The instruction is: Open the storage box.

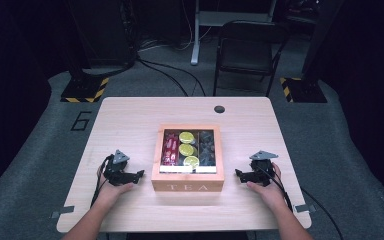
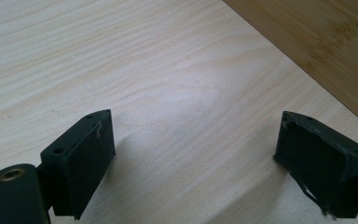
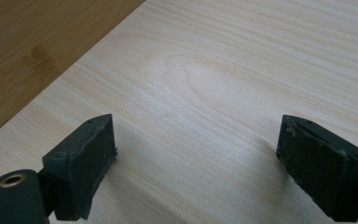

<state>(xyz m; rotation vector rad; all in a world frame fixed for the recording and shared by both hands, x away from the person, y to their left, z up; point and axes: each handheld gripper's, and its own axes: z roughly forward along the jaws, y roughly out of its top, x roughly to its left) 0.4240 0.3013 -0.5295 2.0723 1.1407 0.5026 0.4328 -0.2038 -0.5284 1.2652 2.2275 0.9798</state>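
A wooden tea box point(image 1: 188, 186) lettered TEA stands at the middle of the table, its clear lid showing red packets point(image 1: 170, 148), yellow-green packets point(image 1: 186, 148) and dark ones point(image 1: 206, 147). My left gripper point(image 1: 139, 175) rests on the table just left of the box, open, nothing between its jaws. My right gripper point(image 1: 238, 174) rests just right of the box, also open and empty. In the left gripper view the gripper point(image 2: 193, 154) points over bare wood with the box wall point(image 2: 326, 42) at the upper right. In the right gripper view the gripper point(image 3: 196, 149) has the box wall point(image 3: 32, 51) at the upper left.
The light wooden table point(image 1: 130, 120) has a round cable hole point(image 1: 219, 109) near its far edge. Beyond the table stand a black folding chair point(image 1: 247, 50) and two stands with yellow-black striped bases point(image 1: 85, 90). Grey carpet lies around the table.
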